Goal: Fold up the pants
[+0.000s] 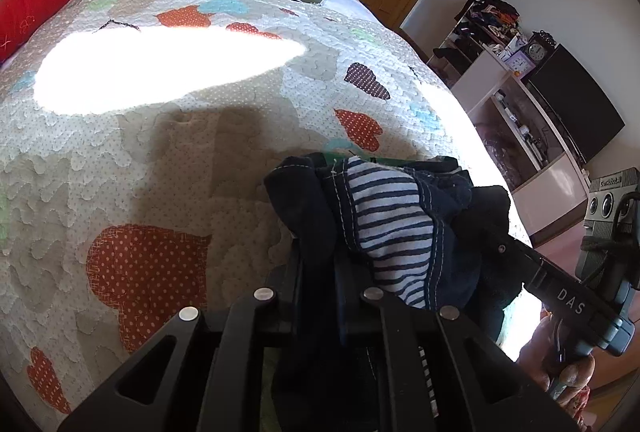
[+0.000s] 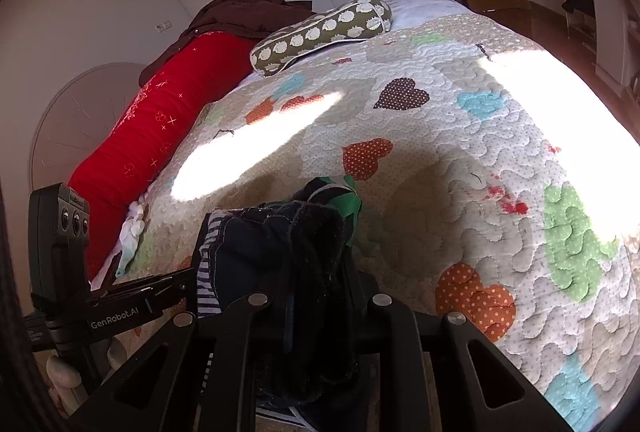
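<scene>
A bed (image 1: 160,160) with a heart-patterned quilt (image 2: 460,192) fills both views. At its near edge the dark pants (image 1: 448,216), striped lining showing, are bunched up. The left tool (image 1: 340,272) pinches one part of them, and the right tool (image 2: 316,272) pinches another, close beside it.

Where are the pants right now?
The pants are bunched up at the near edge of the heart quilt, pinched between the left gripper and the right gripper, low in the middle of both wrist views.
</scene>
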### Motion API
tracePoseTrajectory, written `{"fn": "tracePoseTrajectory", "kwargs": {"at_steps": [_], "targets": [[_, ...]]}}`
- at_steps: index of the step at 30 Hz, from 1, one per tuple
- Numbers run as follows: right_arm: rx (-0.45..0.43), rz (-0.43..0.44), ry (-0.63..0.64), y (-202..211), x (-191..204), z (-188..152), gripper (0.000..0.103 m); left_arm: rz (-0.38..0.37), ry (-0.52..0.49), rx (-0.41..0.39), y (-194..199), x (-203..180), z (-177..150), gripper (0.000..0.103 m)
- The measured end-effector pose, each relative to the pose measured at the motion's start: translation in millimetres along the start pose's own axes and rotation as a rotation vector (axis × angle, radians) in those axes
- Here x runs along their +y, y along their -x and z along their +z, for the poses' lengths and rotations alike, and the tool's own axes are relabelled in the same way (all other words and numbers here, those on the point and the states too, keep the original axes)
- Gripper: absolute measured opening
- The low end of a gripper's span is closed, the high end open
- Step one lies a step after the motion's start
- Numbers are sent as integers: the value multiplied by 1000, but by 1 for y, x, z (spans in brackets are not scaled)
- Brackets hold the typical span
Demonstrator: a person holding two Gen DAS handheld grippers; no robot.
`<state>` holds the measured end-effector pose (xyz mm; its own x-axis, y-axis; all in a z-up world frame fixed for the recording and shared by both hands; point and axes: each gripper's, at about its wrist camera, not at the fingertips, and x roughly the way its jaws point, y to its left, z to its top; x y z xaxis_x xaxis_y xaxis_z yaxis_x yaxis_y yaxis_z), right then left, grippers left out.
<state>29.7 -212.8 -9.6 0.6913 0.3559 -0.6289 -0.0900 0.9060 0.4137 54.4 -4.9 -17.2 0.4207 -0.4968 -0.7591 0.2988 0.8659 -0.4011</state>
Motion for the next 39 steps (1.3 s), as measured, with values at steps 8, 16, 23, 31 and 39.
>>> {"fn": "tracePoseTrajectory", "kwargs": {"at_steps": [8,16,23,31,39], "targets": [[-17,6,59,-3,21,22,19,22,8,-63,21,4,19,12],[9,10,67,-38,30,52,19,84,7,-65,8,16,47,12],[25,-1,56,-72,28,74,19,111,18,-65,-11,26,78,12],[70,-22,20,-108,9,82,19,155,29,-41,-37,40,91,12],[93,-71,-24,-127,-15,77,35,189,92,-24,-55,61,85,14]]}}
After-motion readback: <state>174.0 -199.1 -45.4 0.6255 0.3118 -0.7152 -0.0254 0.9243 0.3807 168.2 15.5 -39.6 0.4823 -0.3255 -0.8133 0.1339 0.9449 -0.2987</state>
